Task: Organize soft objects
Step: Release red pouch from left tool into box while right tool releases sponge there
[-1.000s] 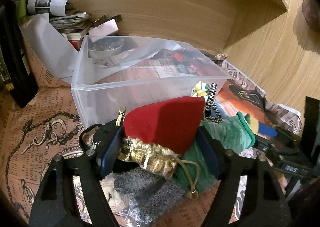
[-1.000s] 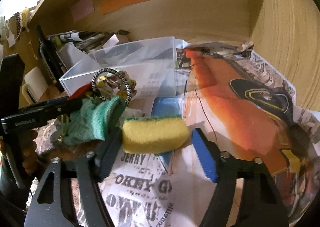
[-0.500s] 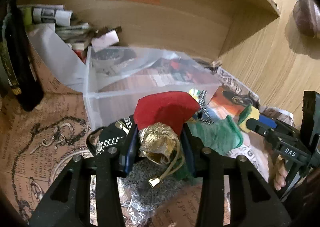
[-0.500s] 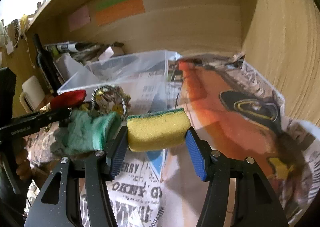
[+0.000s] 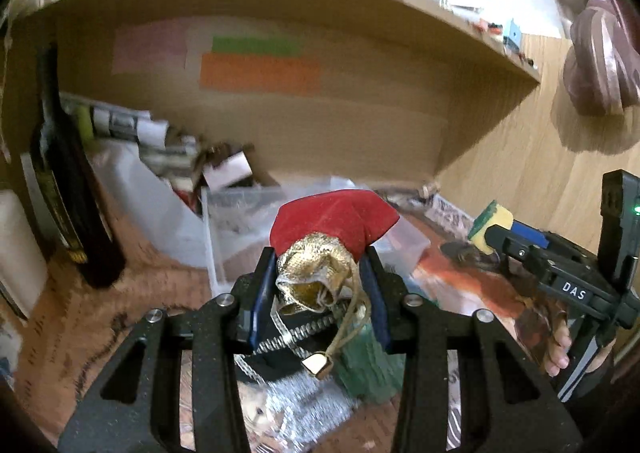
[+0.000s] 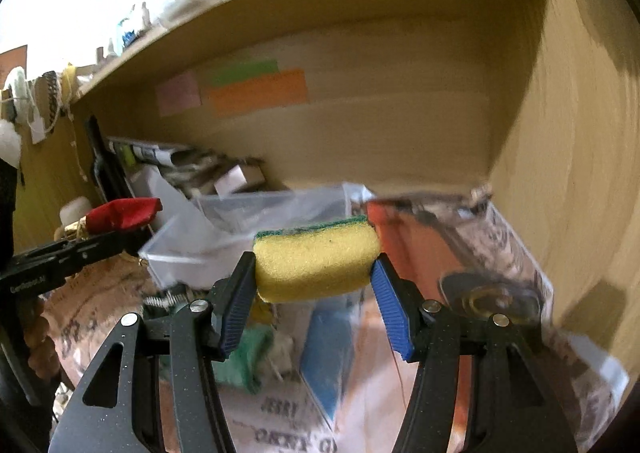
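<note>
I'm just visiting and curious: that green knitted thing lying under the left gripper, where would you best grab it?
Probably from above, pinching the bunched upper fold of the green knitted piece. It lies slumped on the paper-covered table, partly under the chain and pouch cord, so a side approach would likely snag those. Both the left gripper and the right gripper are full now.
</note>
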The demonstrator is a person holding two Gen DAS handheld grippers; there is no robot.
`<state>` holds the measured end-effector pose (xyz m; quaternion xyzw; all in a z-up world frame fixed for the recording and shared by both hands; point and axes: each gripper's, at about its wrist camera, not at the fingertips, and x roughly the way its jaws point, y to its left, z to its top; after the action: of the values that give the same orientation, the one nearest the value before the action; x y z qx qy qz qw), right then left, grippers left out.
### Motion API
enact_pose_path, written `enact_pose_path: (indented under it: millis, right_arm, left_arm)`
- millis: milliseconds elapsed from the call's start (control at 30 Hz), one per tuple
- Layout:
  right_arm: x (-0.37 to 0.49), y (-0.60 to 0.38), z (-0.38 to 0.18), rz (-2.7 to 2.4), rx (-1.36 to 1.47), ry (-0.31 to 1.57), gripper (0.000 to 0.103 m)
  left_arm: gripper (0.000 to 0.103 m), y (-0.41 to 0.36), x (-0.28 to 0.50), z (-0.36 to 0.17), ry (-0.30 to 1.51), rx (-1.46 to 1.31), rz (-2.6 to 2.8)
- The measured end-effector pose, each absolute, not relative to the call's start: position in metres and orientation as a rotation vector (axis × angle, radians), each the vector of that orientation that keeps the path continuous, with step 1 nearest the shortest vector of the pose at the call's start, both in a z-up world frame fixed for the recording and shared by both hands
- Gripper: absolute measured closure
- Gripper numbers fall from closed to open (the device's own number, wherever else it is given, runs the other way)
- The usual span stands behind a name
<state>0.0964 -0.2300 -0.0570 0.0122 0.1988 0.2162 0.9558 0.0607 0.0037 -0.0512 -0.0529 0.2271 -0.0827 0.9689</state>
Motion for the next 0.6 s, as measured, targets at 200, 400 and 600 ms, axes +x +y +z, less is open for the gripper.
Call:
enact_pose_path:
  millis: [200,400,600]
  right_arm:
    - [0.111,-0.211,-0.040,0.478,-0.004,0.354,0.049]
    - [0.136,-0.195,-0.036,0.503,-0.026,0.367,0.048]
    - [0.172,-0.178,-0.050,0.497,-0.049,0.456,0.048]
  left_arm:
    - [0.061,0.014,0.081,-0.035,0.439,-0.098,-0.118]
    - [0.061,0.030,0.117,-0.037,0.503,-0.129,-0.105]
    - [0.061,0.038,0.162,-0.054,0.622,-0.139,-0.102]
